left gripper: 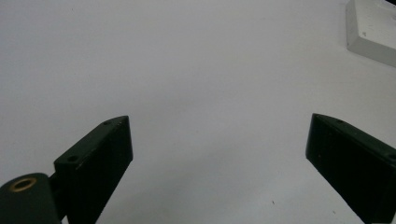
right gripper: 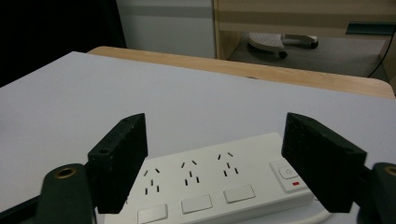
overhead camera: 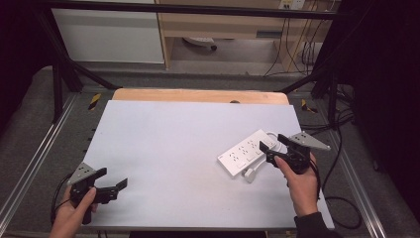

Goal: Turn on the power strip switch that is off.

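While the left gripper [overhead camera: 115, 179] waits spread at seven o'clock, the right gripper [overhead camera: 271, 144] (jaws equally wide) hovers by the white power strip [overhead camera: 245, 151] at three o'clock.

The flat rectangular tabletop sheet [overhead camera: 173, 163] is a pale grey-white, plain and unpatterned, laid over a light honey-coloured wooden board [overhead camera: 198, 95] whose far edge shows as a warm tan strip. The long plastic power strip [overhead camera: 246, 152] is white, with rows of small dark socket slots, white rocker switches and one tiny red mark [right gripper: 295, 184] beside its end button. Its plug [overhead camera: 249, 174] and cable are white too. The left gripper [overhead camera: 111, 184] is matt black with a grey three-cornered plate; the right gripper [overhead camera: 271, 146] matches it, black under grey. Brass-coloured rings [left gripper: 23, 184] sit in the black jaw bases. The surrounding floor [overhead camera: 29, 139] is dark grey, with yellow-and-black striped tape [overhead camera: 94, 100].
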Tool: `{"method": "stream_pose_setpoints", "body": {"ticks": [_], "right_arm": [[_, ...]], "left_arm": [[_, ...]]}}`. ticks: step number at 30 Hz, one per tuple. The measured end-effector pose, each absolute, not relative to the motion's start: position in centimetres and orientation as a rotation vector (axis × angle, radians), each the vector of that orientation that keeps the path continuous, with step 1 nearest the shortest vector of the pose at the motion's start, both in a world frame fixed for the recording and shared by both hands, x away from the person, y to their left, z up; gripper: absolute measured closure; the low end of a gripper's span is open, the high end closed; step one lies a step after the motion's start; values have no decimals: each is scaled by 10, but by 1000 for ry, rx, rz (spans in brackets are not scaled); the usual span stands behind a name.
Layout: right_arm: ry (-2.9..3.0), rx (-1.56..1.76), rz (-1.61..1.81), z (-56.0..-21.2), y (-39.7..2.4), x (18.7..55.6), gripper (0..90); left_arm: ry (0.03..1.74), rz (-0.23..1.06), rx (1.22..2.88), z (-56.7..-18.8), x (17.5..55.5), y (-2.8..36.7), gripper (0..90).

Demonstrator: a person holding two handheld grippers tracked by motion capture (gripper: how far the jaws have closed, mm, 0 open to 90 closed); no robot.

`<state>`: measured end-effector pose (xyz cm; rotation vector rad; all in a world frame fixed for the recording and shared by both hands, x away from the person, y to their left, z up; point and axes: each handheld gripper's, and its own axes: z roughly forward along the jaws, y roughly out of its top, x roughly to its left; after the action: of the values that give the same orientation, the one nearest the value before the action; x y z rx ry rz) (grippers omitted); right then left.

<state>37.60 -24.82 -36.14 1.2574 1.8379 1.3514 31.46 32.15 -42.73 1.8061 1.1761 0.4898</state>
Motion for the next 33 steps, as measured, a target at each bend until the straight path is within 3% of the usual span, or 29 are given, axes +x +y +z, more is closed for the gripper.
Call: {"method": "stream_pose_setpoints", "body": {"ticks": [15, 33], "right_arm": [[1864, 1225, 1372, -365, -237, 382, 497], [1802, 1256, 1367, -376, -239, 385, 686]], "left_arm": [[1176, 489, 1808, -428, 315, 321, 74], [1181, 492, 1806, -428, 315, 322, 75]]}}
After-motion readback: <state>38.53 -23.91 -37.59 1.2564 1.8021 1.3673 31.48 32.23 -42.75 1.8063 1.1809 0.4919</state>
